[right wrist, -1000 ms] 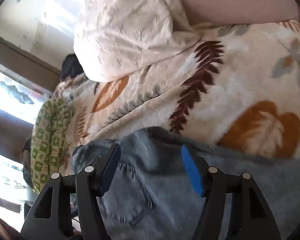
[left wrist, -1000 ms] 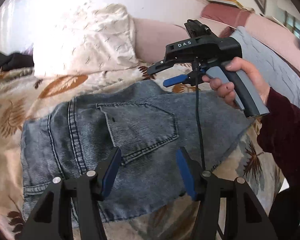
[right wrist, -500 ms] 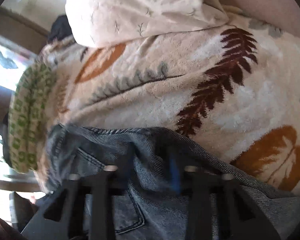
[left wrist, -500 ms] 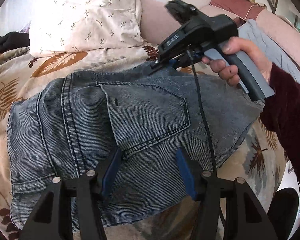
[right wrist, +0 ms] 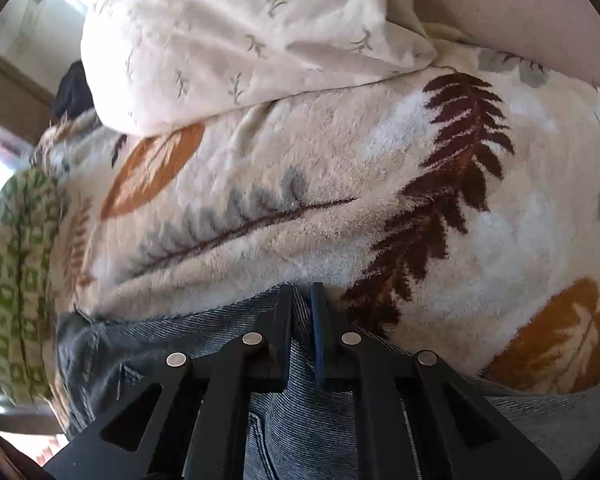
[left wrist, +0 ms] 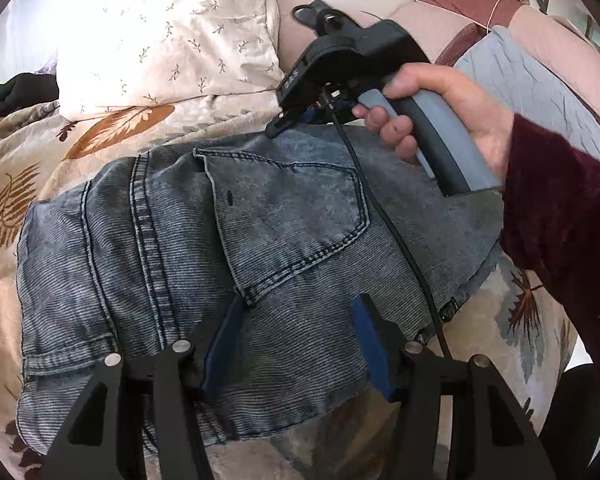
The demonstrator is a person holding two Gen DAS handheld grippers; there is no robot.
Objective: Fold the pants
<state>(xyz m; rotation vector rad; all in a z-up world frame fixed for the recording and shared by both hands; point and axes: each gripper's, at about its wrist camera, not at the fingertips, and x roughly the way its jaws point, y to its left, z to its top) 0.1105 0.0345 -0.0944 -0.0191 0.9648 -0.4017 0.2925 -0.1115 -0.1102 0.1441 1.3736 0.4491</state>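
Note:
Grey-blue denim pants (left wrist: 172, 248) lie folded on a leaf-print blanket (left wrist: 28, 148), back pocket (left wrist: 292, 216) facing up. My left gripper (left wrist: 296, 304) hovers open over the near part of the denim, nothing between its blue pads. At the far edge of the pants my right gripper (left wrist: 274, 130), held by a hand in a dark red sleeve, is down on the cloth. In the right wrist view the right gripper (right wrist: 300, 292) is shut on a pinched ridge of the pants' edge (right wrist: 300, 344).
A white patterned pillow (left wrist: 168, 36) lies behind the pants against a pink headboard (left wrist: 440, 20). A grey cloth (left wrist: 540, 92) sits at the right. A black cable (left wrist: 400, 248) runs across the denim. A green patterned fabric (right wrist: 16, 280) lies at the blanket's left edge.
The right gripper came down to the far edge of the pants and closed on the denim. The left gripper stayed open over the near part, its view tilting slightly.

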